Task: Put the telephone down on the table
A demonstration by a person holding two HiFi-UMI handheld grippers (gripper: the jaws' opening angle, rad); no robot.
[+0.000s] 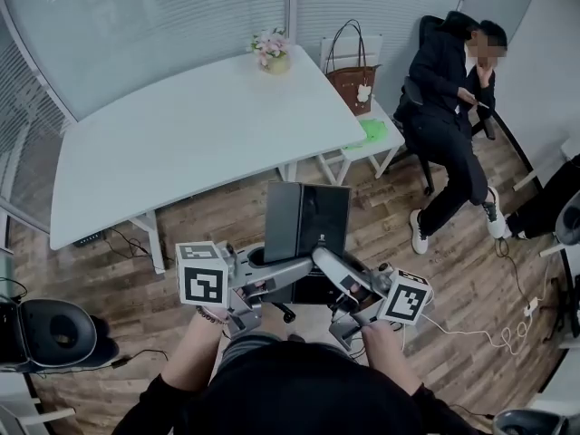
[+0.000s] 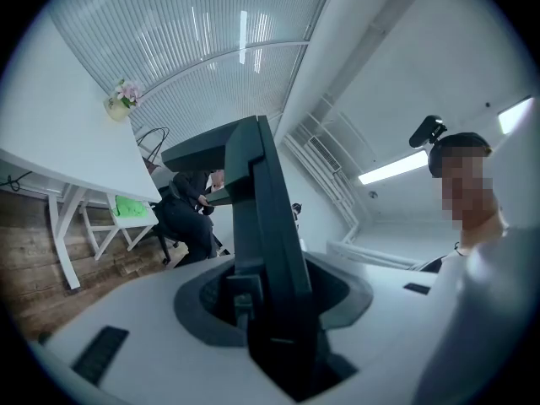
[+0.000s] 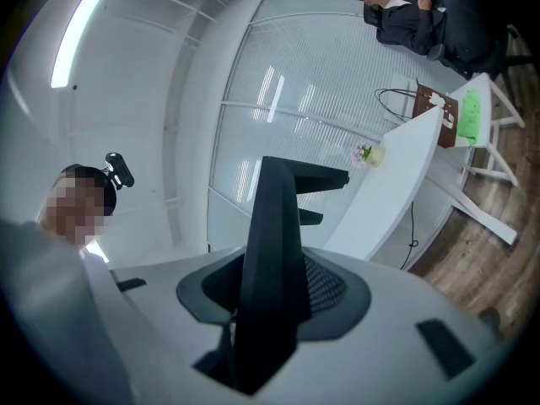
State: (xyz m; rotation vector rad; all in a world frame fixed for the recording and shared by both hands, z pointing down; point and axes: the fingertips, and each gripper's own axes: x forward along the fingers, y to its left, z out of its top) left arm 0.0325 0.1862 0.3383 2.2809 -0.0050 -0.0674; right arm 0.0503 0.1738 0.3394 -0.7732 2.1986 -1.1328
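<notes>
The telephone [image 1: 306, 220] is a dark flat slab held upright in the air over the wooden floor, short of the white table [image 1: 181, 134]. My left gripper [image 1: 292, 270] grips its lower left edge and my right gripper [image 1: 328, 265] its lower right edge. In the left gripper view the telephone [image 2: 261, 226] runs up out of the slot between the jaws of the left gripper [image 2: 270, 310]. The right gripper view shows the same: the telephone [image 3: 274, 243] is clamped in the right gripper [image 3: 268, 306]. The table's top is bare near its front edge.
A flower pot [image 1: 272, 51] stands at the table's far corner. A white stool [image 1: 367, 148] to the right carries a brown handbag [image 1: 353, 80] and a green item [image 1: 373, 132]. A person [image 1: 449, 107] sits at the right. A black chair [image 1: 54, 333] and floor cables [image 1: 489, 333] lie nearby.
</notes>
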